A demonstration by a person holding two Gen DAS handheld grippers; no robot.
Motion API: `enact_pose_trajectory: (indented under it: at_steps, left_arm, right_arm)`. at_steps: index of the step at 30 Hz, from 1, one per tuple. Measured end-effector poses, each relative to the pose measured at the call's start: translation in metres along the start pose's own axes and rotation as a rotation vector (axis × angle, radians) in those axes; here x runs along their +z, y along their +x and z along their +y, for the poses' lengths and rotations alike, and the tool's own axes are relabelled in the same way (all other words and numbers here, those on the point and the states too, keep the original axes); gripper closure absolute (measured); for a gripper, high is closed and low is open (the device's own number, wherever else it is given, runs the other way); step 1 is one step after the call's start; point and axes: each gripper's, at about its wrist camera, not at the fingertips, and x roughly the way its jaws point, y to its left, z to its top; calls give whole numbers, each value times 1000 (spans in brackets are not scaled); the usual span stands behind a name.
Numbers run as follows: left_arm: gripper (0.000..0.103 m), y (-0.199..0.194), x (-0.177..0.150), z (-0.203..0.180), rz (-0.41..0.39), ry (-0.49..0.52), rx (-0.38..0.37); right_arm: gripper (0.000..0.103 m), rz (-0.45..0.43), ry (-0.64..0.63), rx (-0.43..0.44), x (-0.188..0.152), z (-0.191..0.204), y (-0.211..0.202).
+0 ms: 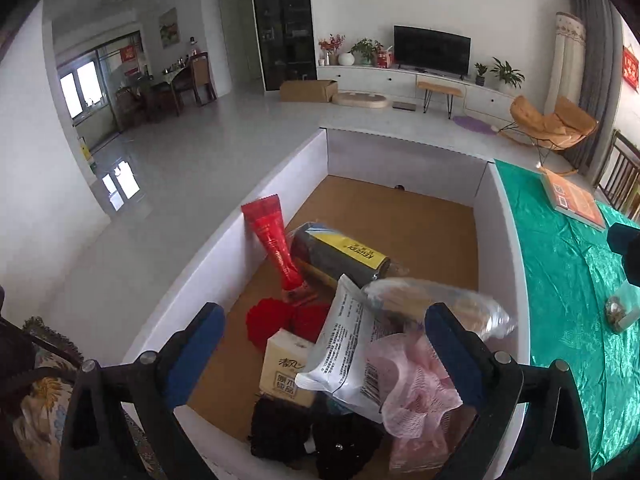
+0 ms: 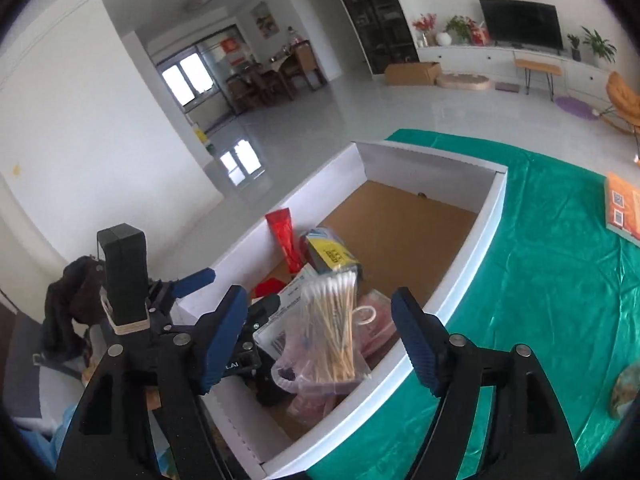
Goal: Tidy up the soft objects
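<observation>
A white box (image 1: 288,168) with a brown floor stands on the green cloth. Inside lie a red tube (image 1: 274,246), a dark roll with a yellow label (image 1: 340,256), a red cloth (image 1: 268,322), a tissue pack (image 1: 284,364), a white sachet (image 1: 344,352), a pink mesh sponge (image 1: 416,384), black fabric (image 1: 280,428) and a clear bag of cotton swabs (image 2: 332,332). My left gripper (image 1: 320,344) is open and empty above the box's near end. My right gripper (image 2: 320,336) is open around the swab bag, apart from it. The left gripper (image 2: 192,280) also shows in the right wrist view.
The green cloth (image 2: 560,280) covers the table right of the box. An orange book (image 1: 576,200) lies at its far side. A small greenish object (image 2: 624,392) sits near the right edge. A patterned chair cushion (image 1: 44,392) is at the left.
</observation>
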Motion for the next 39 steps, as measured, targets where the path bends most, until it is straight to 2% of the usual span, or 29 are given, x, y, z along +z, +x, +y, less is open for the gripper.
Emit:
enact_pose_trajectory:
  at_steps: [2,7,10,14,16,19,26,39]
  left_arm:
    - [3,-5,-5,5,-10,-22,12]
    - [3,-27,-17,11,-42,-154,-24]
    - [3,-40,-19,10,-64,-195,27]
    - [3,-44,-20,8,-42,-155,145]
    - [3,-43,-22,9,-22,-142,166]
    - [3,-44,-27,9,-31,-126,184]
    - [3,-53,-31,8,-35,-133,164]
    - [3,-62,-28,10,-70,-148,161]
  right_arm:
    - [26,0,-25,-45,-6,-1,-2]
    - [26,17,-65,-141,-16,-10,-13]
    - [26,41,-88,-179,-20,-6,-11]
    - [26,67,-113,-210,-25,1,-6]
    - [26,85,-131,-234,-28,5,-3]
    - [26,101,-161,-263,-30,12,-1]
    - [26,115,-219,-312,-34,26,0]
    - [26,149,-263,-322,-38,40,8]
